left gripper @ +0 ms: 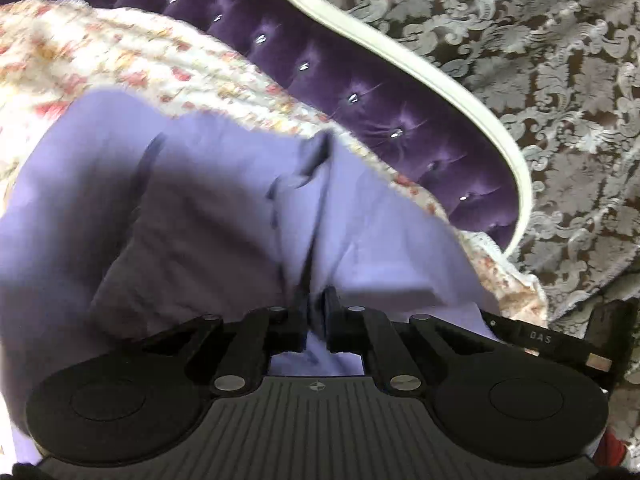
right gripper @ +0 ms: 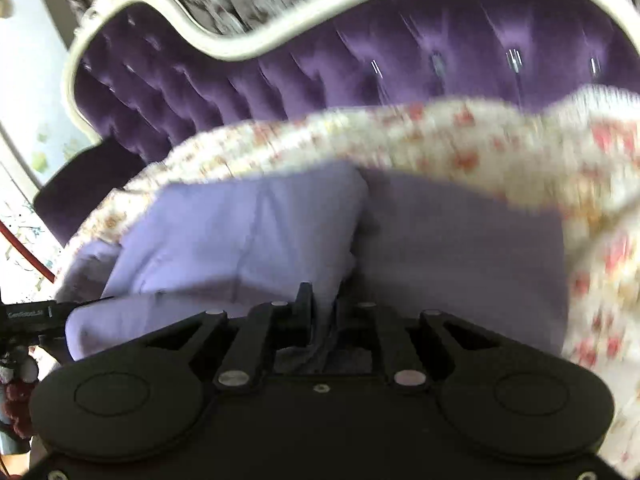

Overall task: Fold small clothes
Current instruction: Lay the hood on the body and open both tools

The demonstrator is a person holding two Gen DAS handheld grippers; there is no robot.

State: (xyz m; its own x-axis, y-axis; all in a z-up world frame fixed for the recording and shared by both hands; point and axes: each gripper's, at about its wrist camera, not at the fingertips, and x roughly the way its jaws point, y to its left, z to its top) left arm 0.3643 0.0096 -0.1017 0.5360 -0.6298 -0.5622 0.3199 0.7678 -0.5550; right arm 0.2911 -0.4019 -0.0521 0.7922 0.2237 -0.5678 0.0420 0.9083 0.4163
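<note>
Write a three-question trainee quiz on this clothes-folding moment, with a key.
1. True or false: the left gripper is shut on the lilac garment.
2. What does the garment lie on? A) bare wood B) a floral cover C) a tray
3. What colour is the tufted headboard behind the cover?

Key: 1 true; cloth is pinched between its fingers. 2 B. 3 purple, with a cream frame. The right gripper also pinches the garment.
</note>
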